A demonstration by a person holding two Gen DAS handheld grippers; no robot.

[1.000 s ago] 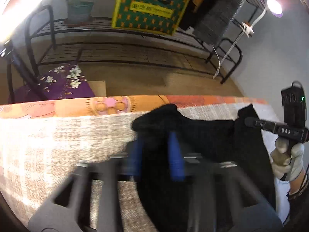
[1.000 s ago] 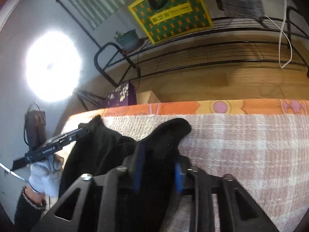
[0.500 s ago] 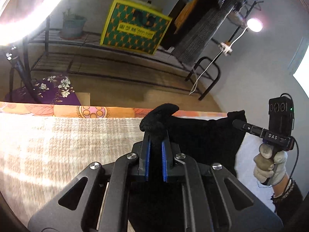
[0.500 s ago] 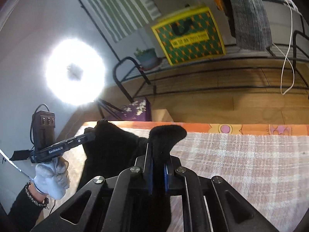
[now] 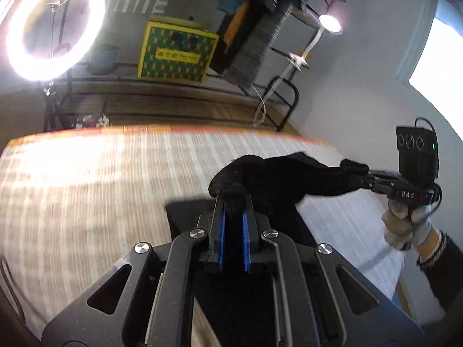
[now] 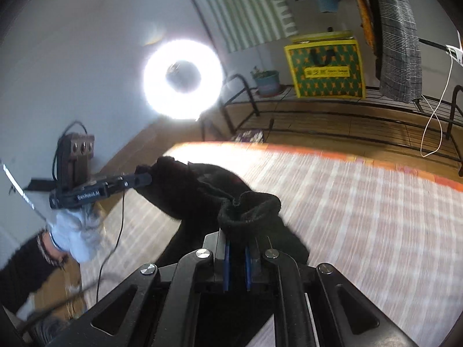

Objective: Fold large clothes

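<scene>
Both grippers had lifted the black garment (image 5: 283,179) clear of the plaid-covered bed (image 5: 101,190). The left gripper (image 5: 233,217) stayed clamped on a bunched edge at 6 o'clock, the right gripper (image 6: 237,248) likewise. The cloth hung taut between them, likely ready for laying flat.

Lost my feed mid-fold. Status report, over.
Left tongs shut on black garment. Right tongs shut on its other edge. Garment held up between them over checked cloth. Nothing in the way.
</scene>
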